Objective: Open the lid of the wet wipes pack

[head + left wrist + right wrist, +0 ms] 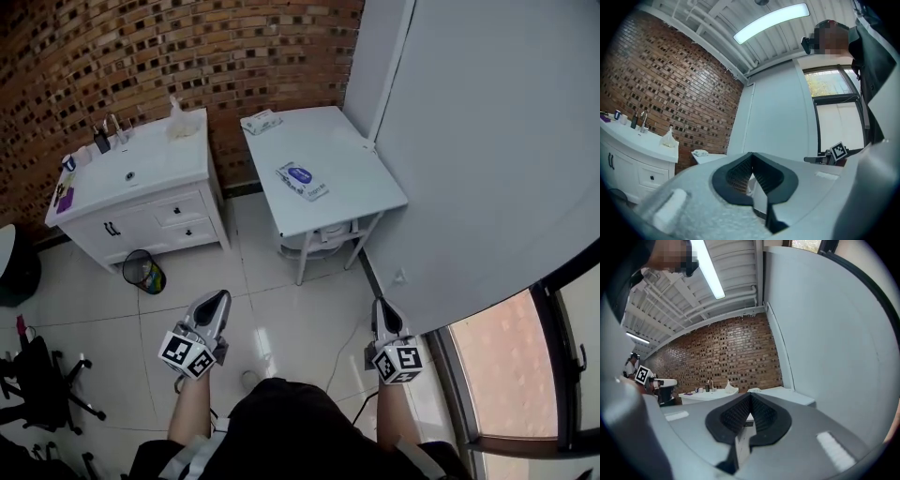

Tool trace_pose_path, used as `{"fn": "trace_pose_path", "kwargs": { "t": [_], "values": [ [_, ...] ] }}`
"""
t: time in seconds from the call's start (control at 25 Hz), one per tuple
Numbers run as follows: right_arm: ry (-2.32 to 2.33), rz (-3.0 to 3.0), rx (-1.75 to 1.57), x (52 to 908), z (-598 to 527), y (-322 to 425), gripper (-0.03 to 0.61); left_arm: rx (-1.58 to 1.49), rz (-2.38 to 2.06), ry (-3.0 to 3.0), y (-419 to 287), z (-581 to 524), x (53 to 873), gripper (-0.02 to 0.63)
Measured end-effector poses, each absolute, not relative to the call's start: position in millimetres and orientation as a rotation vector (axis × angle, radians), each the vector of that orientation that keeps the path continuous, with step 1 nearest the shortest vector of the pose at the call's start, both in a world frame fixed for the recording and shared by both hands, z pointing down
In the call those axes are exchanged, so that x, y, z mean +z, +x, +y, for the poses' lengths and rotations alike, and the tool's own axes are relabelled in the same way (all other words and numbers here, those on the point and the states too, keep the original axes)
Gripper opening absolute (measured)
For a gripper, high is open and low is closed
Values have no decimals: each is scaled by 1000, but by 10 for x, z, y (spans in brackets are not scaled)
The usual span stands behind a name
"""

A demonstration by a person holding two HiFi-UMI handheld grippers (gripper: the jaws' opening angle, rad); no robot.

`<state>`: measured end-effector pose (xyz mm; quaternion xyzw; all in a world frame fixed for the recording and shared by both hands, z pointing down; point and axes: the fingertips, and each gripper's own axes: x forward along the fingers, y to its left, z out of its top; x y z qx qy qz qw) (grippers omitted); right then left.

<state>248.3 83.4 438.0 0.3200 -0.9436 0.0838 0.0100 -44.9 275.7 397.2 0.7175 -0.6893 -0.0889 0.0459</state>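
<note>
The wet wipes pack (302, 180), white with a blue label, lies flat near the middle of a small white table (370, 192) ahead of me. My left gripper (217, 302) hangs over the tiled floor well short of the table, its jaws shut on nothing. My right gripper (383, 312) is level with it on the right, also shut and empty. In the left gripper view the left gripper (751, 159) points at the table's near end; in the right gripper view the right gripper (751, 399) points at the same table (787, 395). The pack is hidden in both gripper views.
A second small packet (262, 121) lies at the table's far end. A white vanity with a sink (131, 178) stands to the left against the brick wall, a bin (143, 272) in front of it. A grey wall panel (487, 141) bounds the right; a black chair base (47, 384) is at far left.
</note>
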Motion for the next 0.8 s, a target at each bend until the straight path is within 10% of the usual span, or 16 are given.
{"fn": "trace_pose_path", "kwargs": {
  "t": [0.8],
  "values": [
    [706,-2991,134,4148,1343,672,6,-350,-2270,1972,-1740,3790,4117,2]
  ]
}}
